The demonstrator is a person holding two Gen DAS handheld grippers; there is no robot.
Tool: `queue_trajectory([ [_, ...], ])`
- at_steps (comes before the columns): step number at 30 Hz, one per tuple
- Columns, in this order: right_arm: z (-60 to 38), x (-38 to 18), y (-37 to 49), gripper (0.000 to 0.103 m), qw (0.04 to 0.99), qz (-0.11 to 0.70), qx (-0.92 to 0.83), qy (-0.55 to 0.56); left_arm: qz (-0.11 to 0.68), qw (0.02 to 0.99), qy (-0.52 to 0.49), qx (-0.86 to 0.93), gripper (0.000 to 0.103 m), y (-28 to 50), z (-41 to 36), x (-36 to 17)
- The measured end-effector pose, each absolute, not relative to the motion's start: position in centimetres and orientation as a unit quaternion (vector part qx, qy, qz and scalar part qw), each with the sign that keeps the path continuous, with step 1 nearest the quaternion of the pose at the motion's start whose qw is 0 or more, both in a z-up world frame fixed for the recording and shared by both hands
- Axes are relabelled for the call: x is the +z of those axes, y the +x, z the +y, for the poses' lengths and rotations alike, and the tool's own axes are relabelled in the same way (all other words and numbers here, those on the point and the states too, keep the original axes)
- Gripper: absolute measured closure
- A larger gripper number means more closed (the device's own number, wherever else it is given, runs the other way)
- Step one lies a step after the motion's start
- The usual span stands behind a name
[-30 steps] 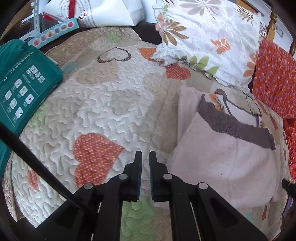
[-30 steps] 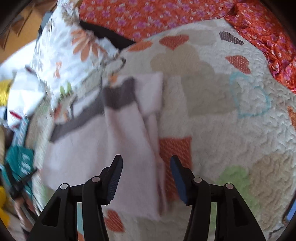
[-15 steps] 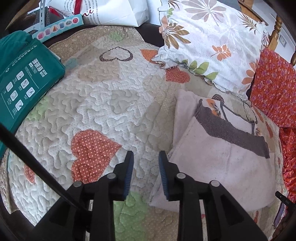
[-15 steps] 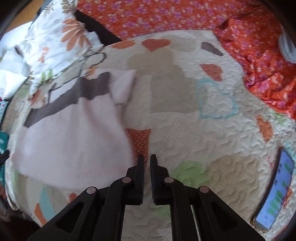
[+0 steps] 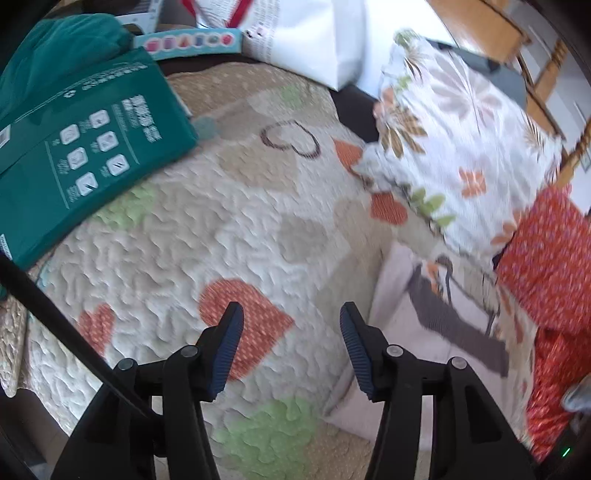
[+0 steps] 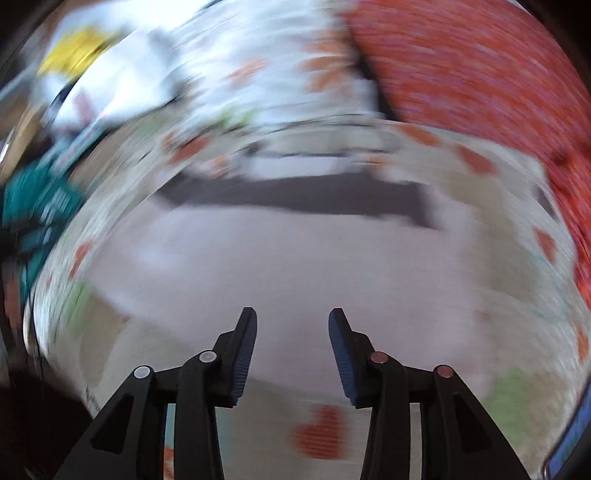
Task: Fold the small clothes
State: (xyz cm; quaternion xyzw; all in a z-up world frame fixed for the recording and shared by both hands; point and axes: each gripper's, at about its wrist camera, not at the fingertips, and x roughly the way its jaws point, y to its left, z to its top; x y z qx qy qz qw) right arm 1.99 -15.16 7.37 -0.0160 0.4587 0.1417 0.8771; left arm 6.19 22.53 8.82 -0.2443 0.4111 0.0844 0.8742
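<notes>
The small pale pink garment [image 5: 413,347] with a dark grey band across it lies flat on the quilted bedspread [image 5: 229,229], folded into a compact shape. In the left wrist view it sits to the right of the left gripper [image 5: 291,332], with its near left edge just beside the right finger. In the right wrist view, which is heavily motion-blurred, the same garment [image 6: 295,258] fills the middle of the frame straight ahead of the right gripper [image 6: 291,332], its grey band [image 6: 295,195] running across the far side.

The left gripper's fingers [image 5: 227,343] are spread wide and hold nothing; they hang over an orange dotted heart [image 5: 255,321] on the quilt, with a green patch [image 5: 269,432] below. The right gripper's fingers [image 6: 243,347] are also parted, somewhat less widely, and grip nothing; whether they touch the cloth cannot be told through the blur.

Beyond the garment in the left wrist view, a white pillow with a leaf print [image 5: 458,147] rests at the head of the quilt, and an orange-red flowered cloth [image 5: 546,266] lies along the right side. On the far left a teal package with white icons [image 5: 85,147] lies on the quilt, and a white bag with printed text [image 5: 303,33] stands behind it. In the right wrist view the red cloth [image 6: 480,81] shows at the upper right.
</notes>
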Motion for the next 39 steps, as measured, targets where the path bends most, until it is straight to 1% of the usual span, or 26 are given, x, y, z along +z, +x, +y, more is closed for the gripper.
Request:
queue_trajectory([
  [1,-13.1,7.0,1.9,0.054,0.874,0.459,0.158,-0.029,0.406,0.875,-0.249,0.089,0.049,6.1,23.2,9.1],
  [5,-3.5,5.0,2.5,0.054,0.851,0.467,0.222,-0.093,0.388,0.872,-0.281,0.102,0.045,5.5,26.1,10.0],
  [10,4.6,2.2,3.3,0.054,0.837,0.461,0.232,-0.183,0.372,0.859,-0.333,0.113,0.043,4.7,29.4,10.2],
  [14,7.3,2.0,4.5,0.054,0.851,0.437,0.183,-0.225,0.366,0.856,-0.347,0.114,0.043,4.5,30.4,10.3],
  [21,10.1,1.3,8.1,0.055,0.862,0.432,0.124,-0.236,0.366,0.851,-0.362,0.109,0.043,4.6,30.8,10.2],
  [22,10.3,1.3,8.5,0.067,0.862,0.436,0.126,-0.226,0.366,0.851,-0.36,0.11,0.043,4.6,30.8,10.2],
  [23,10.3,1.5,8.7,0.088,0.86,0.444,0.131,-0.215,0.365,0.852,-0.36,0.11,0.043,4.6,30.8,10.2],
  [24,10.4,1.5,9.1,0.089,0.86,0.447,0.13,-0.211,0.365,0.852,-0.358,0.11,0.043,4.6,30.8,10.2],
  [26,9.0,2.8,9.6,0.092,0.863,0.453,0.144,-0.171,0.366,0.855,-0.35,0.112,0.043,4.6,30.5,10.3],
  [30,3.3,6.4,10.8,0.093,0.879,0.448,0.142,-0.078,0.374,0.86,-0.329,0.108,0.042,5.0,28.7,10.2],
  [33,-5.0,9.5,11.6,0.094,0.893,0.434,0.116,0.012,0.389,0.862,-0.311,0.094,0.042,5.6,26.5,9.8],
  [35,-12.9,11.2,10.9,0.094,0.901,0.42,0.081,0.076,0.4,0.863,-0.298,0.081,0.042,6.0,24.8,9.5],
  [39,-24.7,12.0,7.0,0.094,0.907,0.4,0.002,0.133,0.425,0.867,-0.259,0.039,0.042,6.7,20.2,8.8],
])
